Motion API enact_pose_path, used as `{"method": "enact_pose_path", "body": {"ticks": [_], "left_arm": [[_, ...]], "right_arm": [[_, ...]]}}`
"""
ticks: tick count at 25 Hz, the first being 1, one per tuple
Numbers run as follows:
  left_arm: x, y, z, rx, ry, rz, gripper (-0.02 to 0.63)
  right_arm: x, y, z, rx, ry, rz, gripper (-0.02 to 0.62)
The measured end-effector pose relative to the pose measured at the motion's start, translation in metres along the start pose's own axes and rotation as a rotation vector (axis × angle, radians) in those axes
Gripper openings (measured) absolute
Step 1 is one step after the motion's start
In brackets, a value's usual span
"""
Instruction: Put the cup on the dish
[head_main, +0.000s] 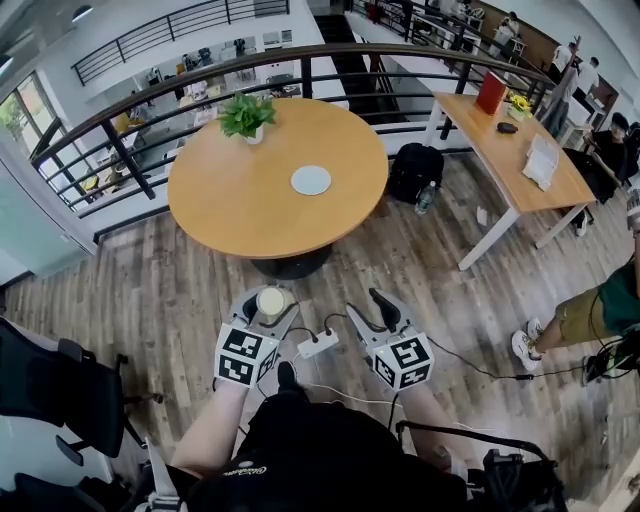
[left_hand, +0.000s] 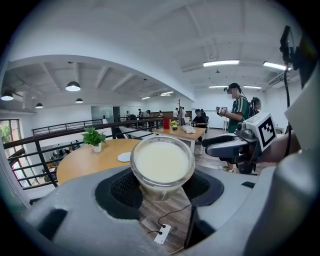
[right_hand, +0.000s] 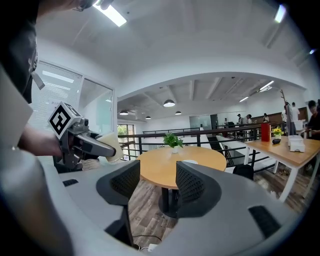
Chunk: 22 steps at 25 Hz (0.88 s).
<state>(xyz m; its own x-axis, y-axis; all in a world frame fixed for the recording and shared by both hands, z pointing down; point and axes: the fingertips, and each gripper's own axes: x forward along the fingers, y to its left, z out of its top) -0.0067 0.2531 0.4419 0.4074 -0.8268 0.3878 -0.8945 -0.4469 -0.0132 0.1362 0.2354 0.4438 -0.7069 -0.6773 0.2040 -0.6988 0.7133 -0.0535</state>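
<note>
Your left claw (head_main: 270, 298): grips the clear glass cup (left_hand: 162, 162).
Your right claw (right_hand: 156, 181): open, empty.
White round dish (head_main: 311, 180): on wooden tabletop (head_main: 235, 205).

The dish (head_main: 311, 180) is lying near the middle of the round table (head_main: 230, 215), and the potted plant (head_main: 246, 117) is standing behind it and to its left, at the far edge by the railing (head_main: 200, 75). The cup (head_main: 270, 304) is sitting between the jaws of the left gripper (head_main: 270, 298), in front of the table, with the right gripper (head_main: 362, 301) hovering to its right and a power strip (head_main: 318, 344) lying on the floor between them. Right of the round table a backpack (head_main: 414, 172) is resting on the floor, before a long table (head_main: 500, 150).
</note>
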Motion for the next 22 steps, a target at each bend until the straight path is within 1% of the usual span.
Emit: {"method": "enact_pose_path", "body": {"ticks": [4,11,16,22], "left_arm": [[0.008,0.022,-0.003,-0.007,0.003,-0.009,0.256],[0.033,0.072,0.008,0.01,-0.015,-0.033,0.256],[0.05,0.111,0.017,0.01,-0.021,-0.065,0.256],[0.065,0.155,0.015,0.008,-0.019,-0.116,0.256]], "right_arm": [[0.022,-0.001,-0.005,0.014,0.023,-0.01,0.222],[0.078,-0.005,0.005,0.026,0.029,-0.023,0.222],[0.123,-0.005,0.017,0.033,0.039,-0.037,0.222],[0.176,0.005,0.025,0.038,0.061,-0.058,0.222]]}}
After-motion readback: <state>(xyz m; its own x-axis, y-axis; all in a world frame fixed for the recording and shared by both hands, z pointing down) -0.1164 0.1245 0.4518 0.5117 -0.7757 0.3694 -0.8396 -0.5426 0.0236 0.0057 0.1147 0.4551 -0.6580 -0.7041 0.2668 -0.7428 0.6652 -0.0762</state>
